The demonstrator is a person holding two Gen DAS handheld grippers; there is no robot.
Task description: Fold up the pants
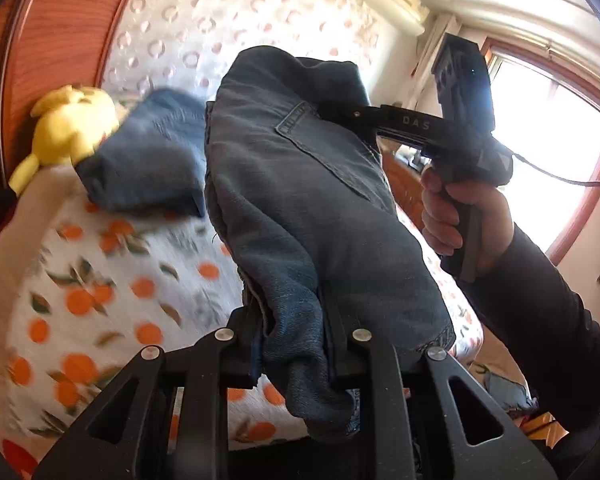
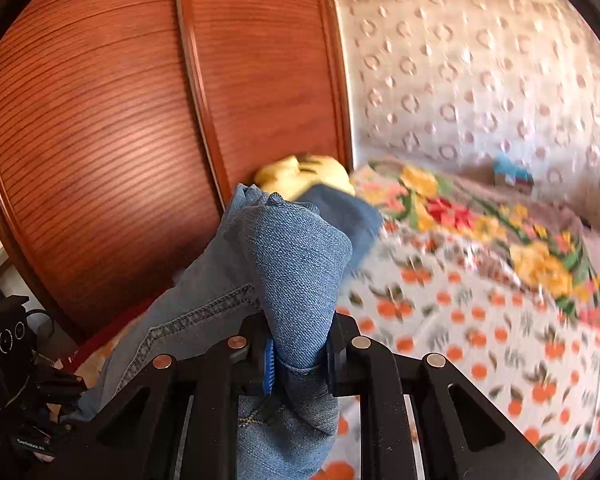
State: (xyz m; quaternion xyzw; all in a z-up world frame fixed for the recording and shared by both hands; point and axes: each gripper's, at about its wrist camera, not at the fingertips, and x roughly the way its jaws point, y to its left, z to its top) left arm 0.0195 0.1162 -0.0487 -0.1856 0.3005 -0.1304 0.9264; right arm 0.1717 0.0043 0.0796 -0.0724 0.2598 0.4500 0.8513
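Denim pants (image 1: 300, 200) pinched in both the left hand-held gripper (image 1: 296, 344) and right hand-held gripper (image 2: 300, 352).

Daylight from blown-out window (image 1: 556, 128); motion blur on bedspread (image 2: 480, 320); strong fisheye bending, dark corners.

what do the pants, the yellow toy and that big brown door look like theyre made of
Pants: blue denim, going by the twill weave and contrast topstitching. Yellow toy: soft plush, likely; blurred, fuzzy outline. Brown door: wood or wood-look laminate with a smooth sheen and fine horizontal ribs.
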